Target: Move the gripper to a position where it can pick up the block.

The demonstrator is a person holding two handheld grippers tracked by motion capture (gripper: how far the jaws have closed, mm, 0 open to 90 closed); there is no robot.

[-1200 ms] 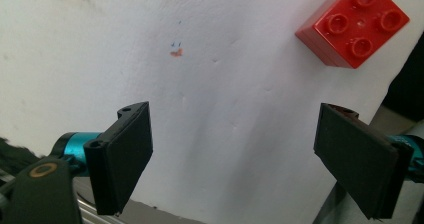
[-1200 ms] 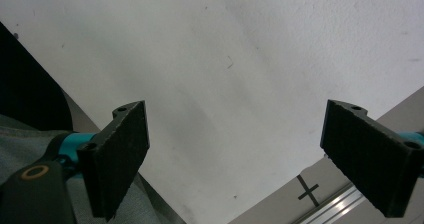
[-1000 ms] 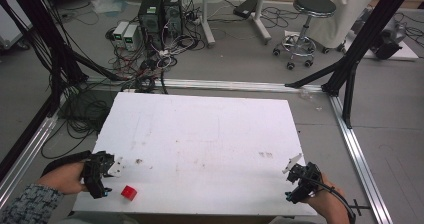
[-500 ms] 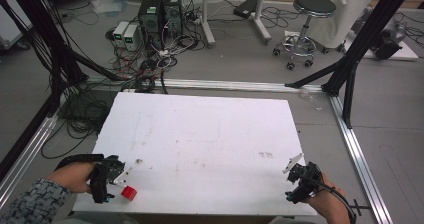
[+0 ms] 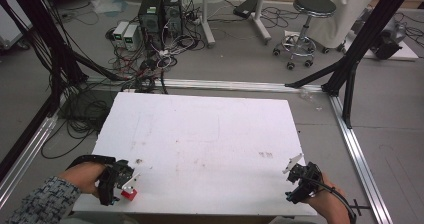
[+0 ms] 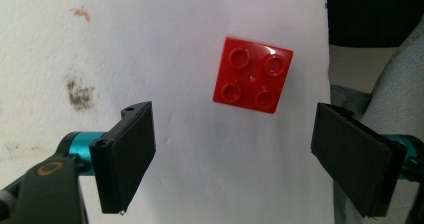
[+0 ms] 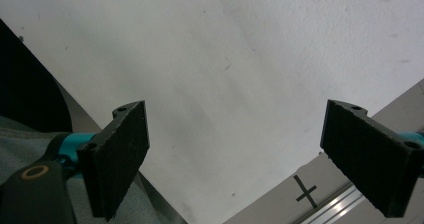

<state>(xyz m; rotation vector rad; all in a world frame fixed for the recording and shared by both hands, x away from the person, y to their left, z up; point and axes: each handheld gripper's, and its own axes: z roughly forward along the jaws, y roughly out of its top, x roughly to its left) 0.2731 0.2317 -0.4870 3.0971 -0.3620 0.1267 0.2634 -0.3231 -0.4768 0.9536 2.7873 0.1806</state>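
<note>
Claws both released: left claw (image 6: 232, 154) hovers just short of red brick (image 6: 252, 74), right claw (image 7: 240, 159) over bare white table (image 7: 240, 59).

Lab recording bay, as I see it.
My white worktop (image 5: 200, 134) sits inside aluminium floor rails (image 5: 350, 134); beyond it, desktop computers (image 5: 160, 11), tangled cables (image 5: 150, 69), black frame struts (image 5: 360, 39), rolling stool (image 5: 305, 24).

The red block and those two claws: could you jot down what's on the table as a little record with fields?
Surface: white table, stained in spots
Object: red block, four studs up, near the table's front left edge
Left claw: open, block beyond the jaws and between their lines, not touched
Right claw: open, nothing between the jaws, over the front right corner
Holder: a person, one claw in each hand
</note>
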